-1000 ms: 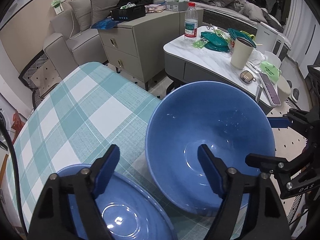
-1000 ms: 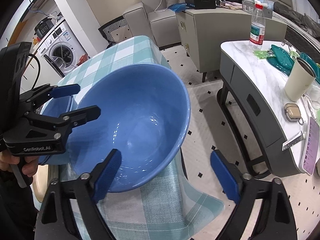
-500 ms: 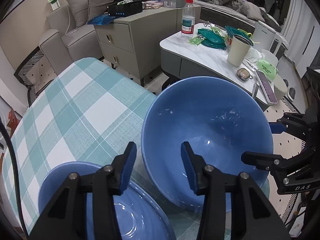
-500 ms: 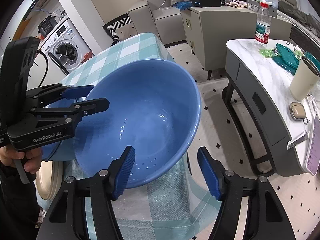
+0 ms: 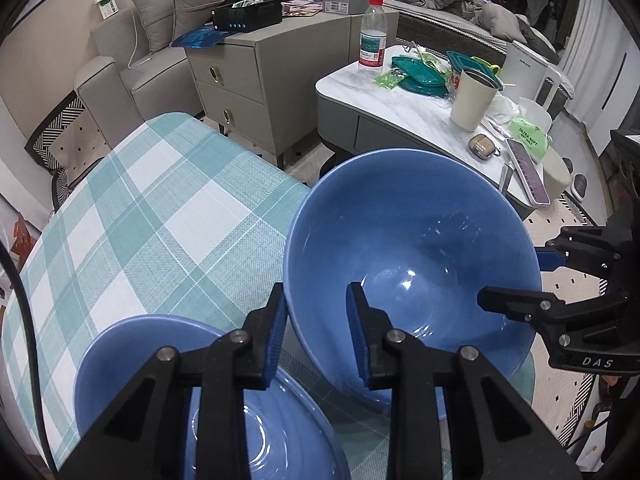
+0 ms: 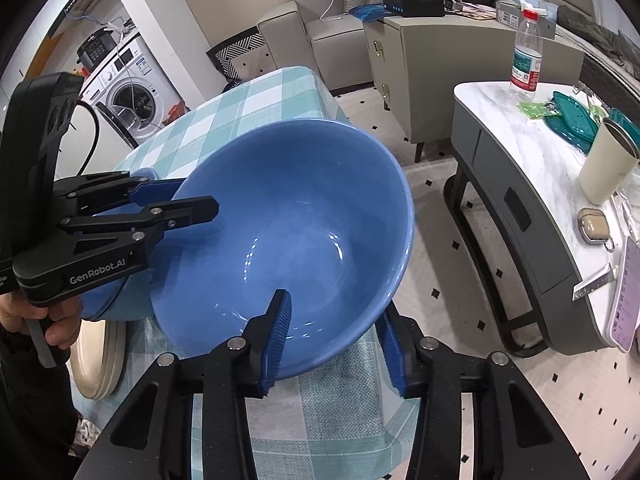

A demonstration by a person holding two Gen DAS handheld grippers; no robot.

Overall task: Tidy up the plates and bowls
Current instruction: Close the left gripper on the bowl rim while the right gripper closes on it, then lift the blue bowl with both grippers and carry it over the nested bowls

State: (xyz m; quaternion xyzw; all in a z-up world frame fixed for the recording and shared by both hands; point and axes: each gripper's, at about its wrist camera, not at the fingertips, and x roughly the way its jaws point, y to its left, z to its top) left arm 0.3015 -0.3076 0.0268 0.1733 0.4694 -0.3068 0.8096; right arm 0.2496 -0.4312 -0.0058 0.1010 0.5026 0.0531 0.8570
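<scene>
A large blue bowl [image 5: 412, 256] is tilted above the teal checked table [image 5: 152, 208]; it also shows in the right wrist view [image 6: 296, 232]. My left gripper [image 5: 316, 320] is shut on its near rim, one finger inside and one outside. My right gripper [image 6: 336, 320] is shut on the opposite rim, and shows at the right of the left wrist view [image 5: 516, 280]. A second blue bowl [image 5: 192, 400] sits on the table under my left gripper.
A cream plate [image 6: 100, 360] lies at the table's left edge. A marble side table [image 5: 420, 92] holds a bottle [image 5: 372, 40], a cup [image 5: 472, 100] and teal lids. A grey cabinet [image 5: 256, 80] and a sofa stand behind.
Both grippers have closed from wide open onto the big bowl's rim. The bowl has shifted slightly and stays tilted.
</scene>
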